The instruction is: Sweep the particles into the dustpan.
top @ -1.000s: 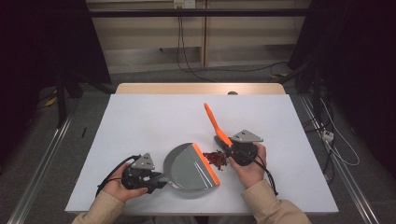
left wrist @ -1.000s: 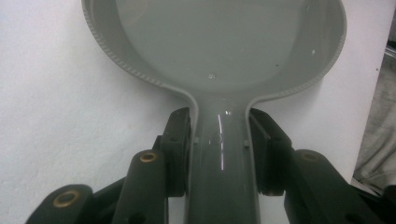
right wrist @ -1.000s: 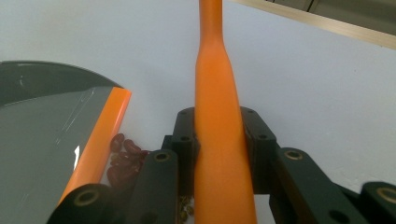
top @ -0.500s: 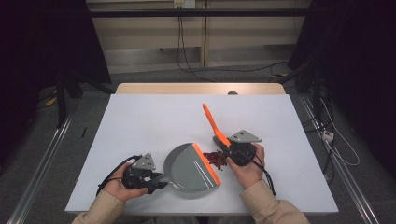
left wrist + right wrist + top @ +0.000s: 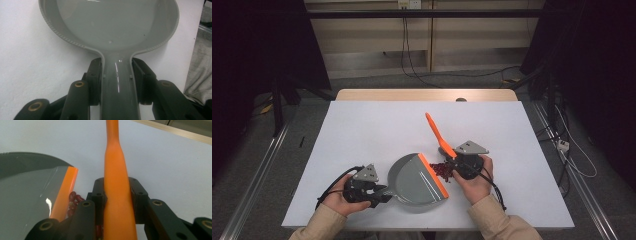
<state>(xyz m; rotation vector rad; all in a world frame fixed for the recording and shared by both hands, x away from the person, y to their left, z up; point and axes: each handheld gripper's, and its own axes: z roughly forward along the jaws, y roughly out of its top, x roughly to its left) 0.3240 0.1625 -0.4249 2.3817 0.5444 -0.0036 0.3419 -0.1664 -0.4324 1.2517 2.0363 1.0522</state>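
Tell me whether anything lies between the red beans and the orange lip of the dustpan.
Nothing visible does. The red beans lie in a small heap on the white table, right against the orange lip of the grey dustpan. The brush in the right gripper sits on their far side.

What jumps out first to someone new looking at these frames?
The bright orange brush handle sticks up near the table's middle, clamped in the right gripper. Beside it lies a grey dustpan with an orange lip, its handle clamped in the left gripper. A small heap of dark red beans sits against that lip on the white table.
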